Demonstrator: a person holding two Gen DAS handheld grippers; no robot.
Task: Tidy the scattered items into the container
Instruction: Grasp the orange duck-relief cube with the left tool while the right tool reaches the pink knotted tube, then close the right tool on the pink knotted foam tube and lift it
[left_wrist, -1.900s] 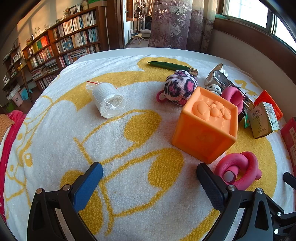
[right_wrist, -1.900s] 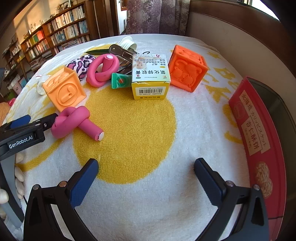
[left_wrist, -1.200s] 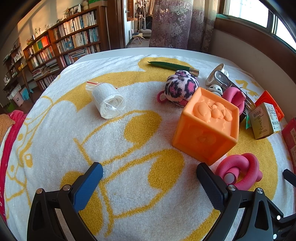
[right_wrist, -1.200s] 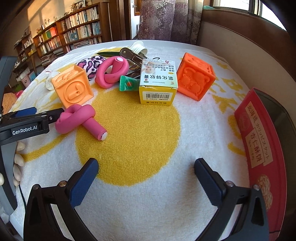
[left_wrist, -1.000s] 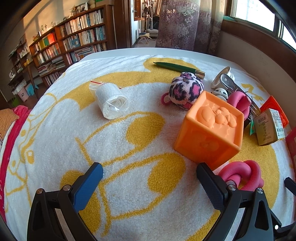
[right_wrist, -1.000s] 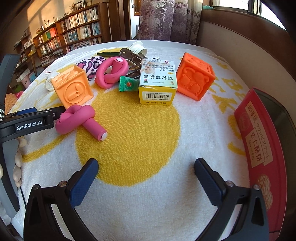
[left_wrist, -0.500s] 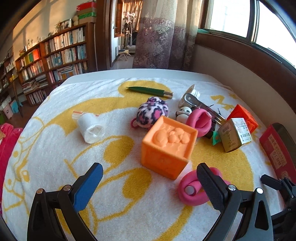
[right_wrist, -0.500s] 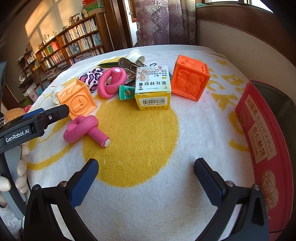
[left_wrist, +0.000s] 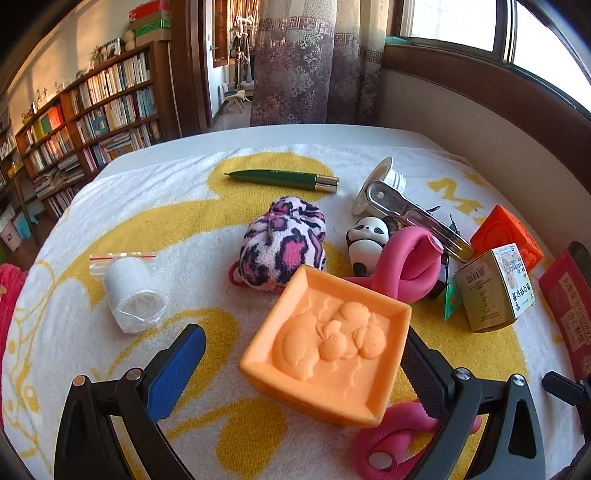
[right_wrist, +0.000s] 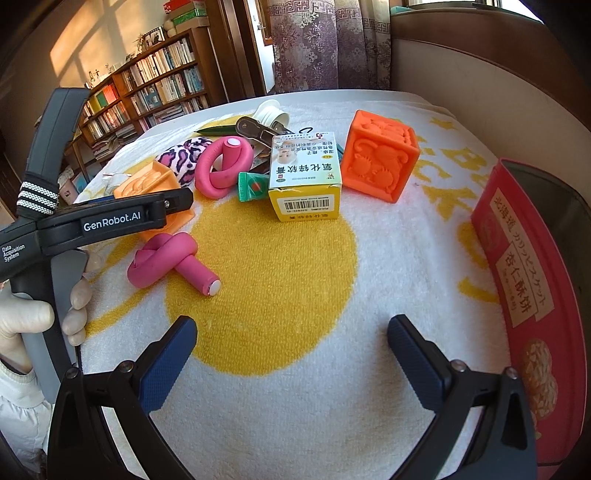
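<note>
My left gripper (left_wrist: 299, 354) is open and low over the towel, its jaws on either side of a light orange embossed cube (left_wrist: 328, 343); the right pad looks close to the cube's side, the left pad stands apart. The cube also shows in the right wrist view (right_wrist: 147, 184), partly behind the left gripper's body. My right gripper (right_wrist: 291, 343) is open and empty above the yellow patch of towel. The red tin container (right_wrist: 517, 280) lies at the right edge. A pink foam curler (right_wrist: 166, 262) lies near the cube.
On the towel lie a darker orange cube (right_wrist: 376, 155), a yellow medicine box (right_wrist: 304, 177), a second pink curler (right_wrist: 221, 166), a leopard plush (left_wrist: 280, 243), a panda figure (left_wrist: 364, 240), a green pen (left_wrist: 280, 179), a metal clip (left_wrist: 413, 214) and a bagged white roll (left_wrist: 131, 295).
My left gripper has risen, tilted down and moved forward, so the light orange cube now sits between its jaws. The right gripper has drawn back slightly; both stay open.
</note>
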